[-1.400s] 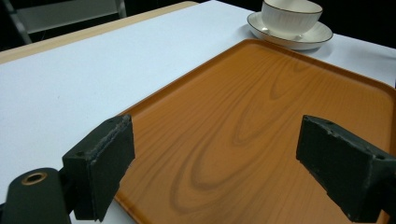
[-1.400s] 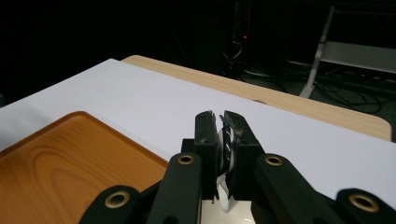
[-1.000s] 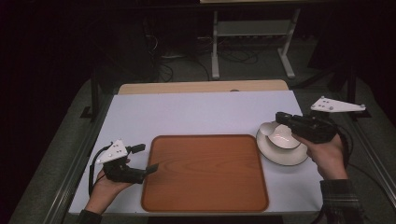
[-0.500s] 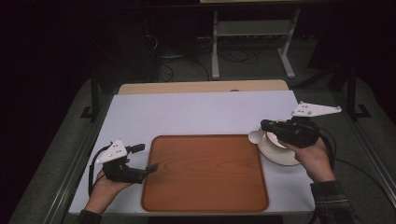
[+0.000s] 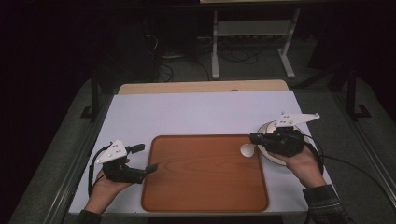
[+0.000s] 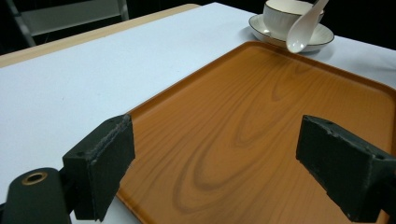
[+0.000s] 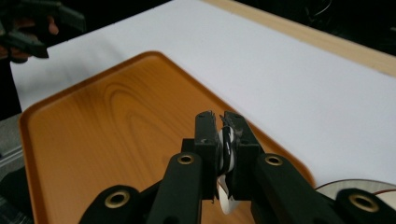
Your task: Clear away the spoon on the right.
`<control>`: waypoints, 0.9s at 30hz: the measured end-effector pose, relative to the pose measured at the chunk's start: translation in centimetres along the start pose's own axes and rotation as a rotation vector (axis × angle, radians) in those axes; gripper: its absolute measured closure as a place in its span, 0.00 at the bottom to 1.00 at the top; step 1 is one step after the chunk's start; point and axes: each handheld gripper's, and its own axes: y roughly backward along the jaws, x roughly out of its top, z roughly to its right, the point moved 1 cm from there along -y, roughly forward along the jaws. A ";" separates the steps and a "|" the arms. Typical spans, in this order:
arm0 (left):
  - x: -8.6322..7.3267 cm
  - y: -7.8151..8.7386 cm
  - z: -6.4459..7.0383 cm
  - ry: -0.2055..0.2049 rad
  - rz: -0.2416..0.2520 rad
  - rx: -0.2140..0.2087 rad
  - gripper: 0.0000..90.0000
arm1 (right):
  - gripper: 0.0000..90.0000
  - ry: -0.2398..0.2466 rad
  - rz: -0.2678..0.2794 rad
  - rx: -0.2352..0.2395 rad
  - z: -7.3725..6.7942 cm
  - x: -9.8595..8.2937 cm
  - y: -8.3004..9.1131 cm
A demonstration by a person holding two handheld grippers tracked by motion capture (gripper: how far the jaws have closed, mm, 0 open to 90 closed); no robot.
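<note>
The right gripper (image 5: 256,138), fingers clamped on a white spoon (image 5: 246,150), holds its bowl over the tray (image 5: 205,186); left gripper (image 5: 148,159) gapes empty.

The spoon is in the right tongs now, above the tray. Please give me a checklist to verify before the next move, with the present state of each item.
1. Right tongs shut on the spoon: ok.
2. Spoon bowl is past the edge of the tray: ok in the high view.
3. Tray surface bare where the spoon could land: ok.
4. Left tongs open, over the tray's near corner, away from the spoon: ok.
5. Cup upright on its saucer: ok.
6. Firmness of the grip on the spoon handle: cannot tell.
</note>
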 end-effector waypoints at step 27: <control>0.0 -0.2 0.1 0.002 -0.004 -0.009 0.12 | 0.93 0.051 -0.155 0.092 -1.0 0.2 -4.3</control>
